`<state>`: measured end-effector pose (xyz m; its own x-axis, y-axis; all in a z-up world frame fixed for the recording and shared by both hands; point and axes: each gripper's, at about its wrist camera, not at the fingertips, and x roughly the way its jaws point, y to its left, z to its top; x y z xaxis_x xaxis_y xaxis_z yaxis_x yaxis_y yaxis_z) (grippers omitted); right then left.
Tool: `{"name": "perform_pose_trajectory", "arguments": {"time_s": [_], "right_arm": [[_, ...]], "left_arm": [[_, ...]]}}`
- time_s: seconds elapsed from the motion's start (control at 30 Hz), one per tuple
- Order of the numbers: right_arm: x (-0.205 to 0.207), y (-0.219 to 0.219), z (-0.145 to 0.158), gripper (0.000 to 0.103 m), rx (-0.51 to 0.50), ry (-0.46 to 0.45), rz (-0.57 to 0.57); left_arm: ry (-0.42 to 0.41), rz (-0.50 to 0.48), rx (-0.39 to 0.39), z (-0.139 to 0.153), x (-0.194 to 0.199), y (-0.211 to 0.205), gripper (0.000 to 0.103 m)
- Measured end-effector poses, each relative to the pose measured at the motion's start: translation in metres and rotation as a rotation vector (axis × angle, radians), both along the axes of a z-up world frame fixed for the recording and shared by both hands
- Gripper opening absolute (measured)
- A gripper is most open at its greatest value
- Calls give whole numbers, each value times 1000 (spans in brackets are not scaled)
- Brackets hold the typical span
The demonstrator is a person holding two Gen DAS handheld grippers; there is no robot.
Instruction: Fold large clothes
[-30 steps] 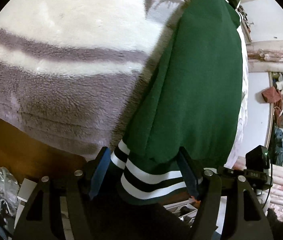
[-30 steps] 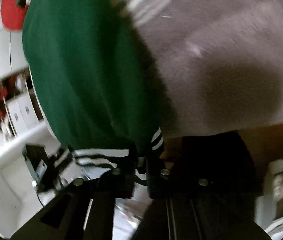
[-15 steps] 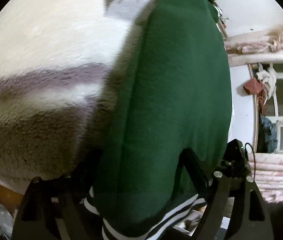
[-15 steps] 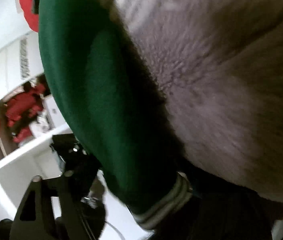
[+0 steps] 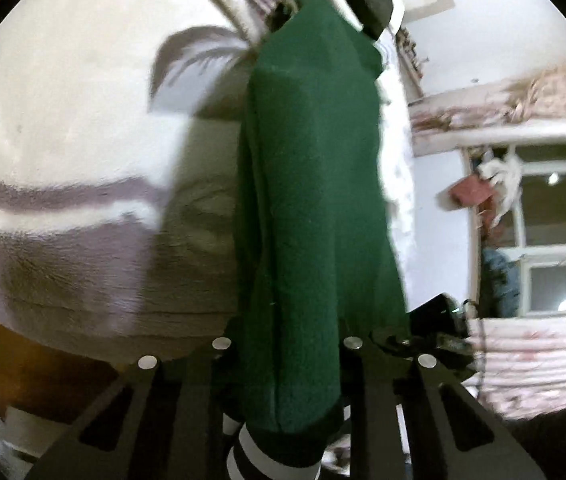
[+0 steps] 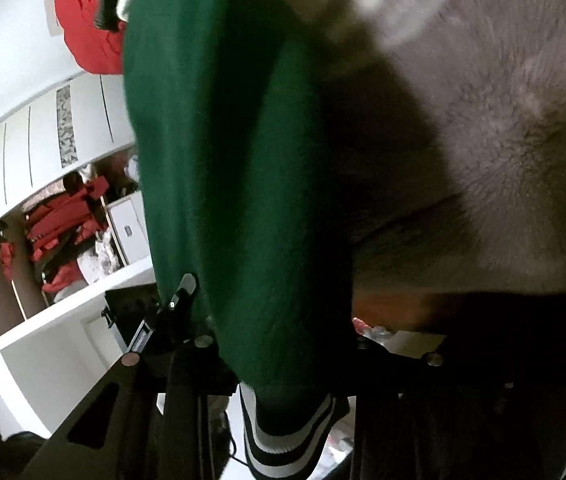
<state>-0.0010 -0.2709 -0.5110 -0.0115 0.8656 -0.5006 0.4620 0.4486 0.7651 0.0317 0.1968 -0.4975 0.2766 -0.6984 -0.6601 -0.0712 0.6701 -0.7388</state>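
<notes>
Now we close both tongs, the left tongs (image 5: 289,364) and the right tongs (image 6: 283,344), on the striped near hem of the green garment (image 5: 311,200) lying on the fleece blanket (image 5: 63,128), pinching deep before we lift evenly toward the far end.

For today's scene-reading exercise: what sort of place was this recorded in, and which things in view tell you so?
Most likely a bedroom at home. A fleecy striped blanket covers a bed-like surface, a white wardrobe stands open with red clothes inside, and a window has laundry hanging by it.
</notes>
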Motion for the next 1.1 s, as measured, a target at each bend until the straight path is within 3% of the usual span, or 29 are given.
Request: {"name": "perform_pose_trajectory", "arguments": {"time_s": [0.17, 0.3, 0.43, 0.6, 0.7, 0.87, 0.93, 1.0, 1.1], "right_arm": [[21, -11, 62, 29, 43, -2, -53], [57, -16, 118, 29, 92, -43, -111], [115, -25, 154, 29, 133, -109, -179], [217, -29, 173, 29, 125, -196, -224], [280, -38, 159, 29, 118, -189, -254], [368, -52, 100, 29, 76, -87, -256], [394, -55, 76, 29, 49, -47, -251], [417, -58, 53, 32, 52, -16, -232], [439, -60, 28, 43, 139, 41, -261]], "left_arm": [[-37, 55, -162, 49, 26, 8, 16], [-138, 43, -218, 90, 71, -1, 16], [-221, 18, -208, 100, 120, -10, 16], [-253, -13, -170, 96, 191, -30, 16], [-243, -52, -83, 81, 239, -47, 17], [-190, -131, 145, 36, 304, -79, 18], [-131, -112, 164, 18, 321, -82, 18], [-50, -48, 124, 2, 334, -75, 19], [-9, 13, 64, -3, 341, -67, 22]]}}
